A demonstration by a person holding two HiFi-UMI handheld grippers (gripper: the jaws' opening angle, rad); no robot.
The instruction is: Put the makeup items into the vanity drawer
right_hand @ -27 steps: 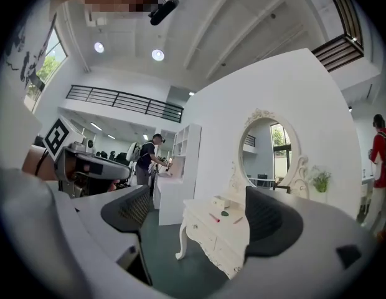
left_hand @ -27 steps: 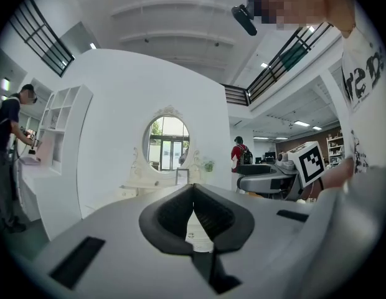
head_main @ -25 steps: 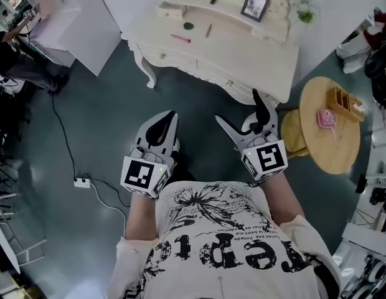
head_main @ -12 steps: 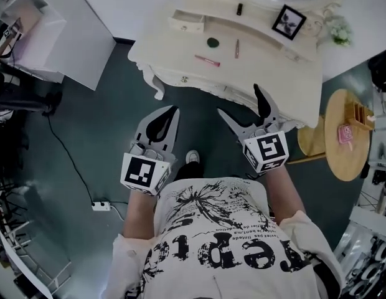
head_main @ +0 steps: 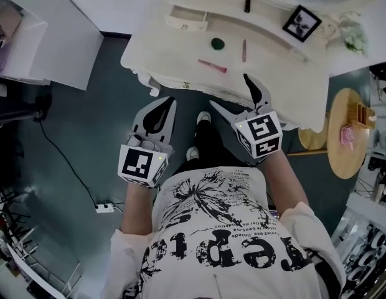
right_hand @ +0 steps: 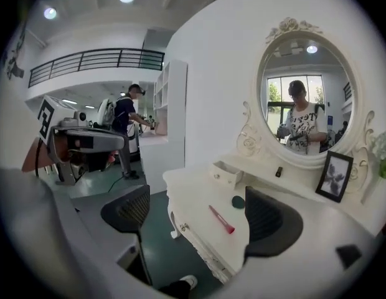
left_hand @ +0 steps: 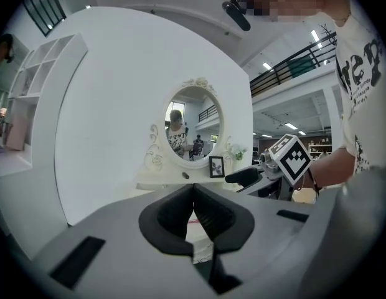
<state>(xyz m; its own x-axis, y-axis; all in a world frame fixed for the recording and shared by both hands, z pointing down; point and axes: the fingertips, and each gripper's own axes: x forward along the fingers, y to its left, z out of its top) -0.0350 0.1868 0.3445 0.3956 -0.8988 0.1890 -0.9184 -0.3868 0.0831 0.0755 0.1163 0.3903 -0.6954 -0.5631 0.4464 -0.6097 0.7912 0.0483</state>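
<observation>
Dressed in a white short-sleeved T-shirt [head_main: 224,229] printed with black lettering and a spiky motif, dark trousers [head_main: 211,143], white shoes [head_main: 204,116]. Grey left tool [head_main: 172,101] and right tool [head_main: 229,90], black-padded, each with a white cube [head_main: 142,166] bearing black square markers.

Head view overhead; both gripper views face vanity [head_main: 174,55].

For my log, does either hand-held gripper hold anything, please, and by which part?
Nothing is held: left hand-held gripper shut and empty, right hand-held gripper open and empty.
</observation>
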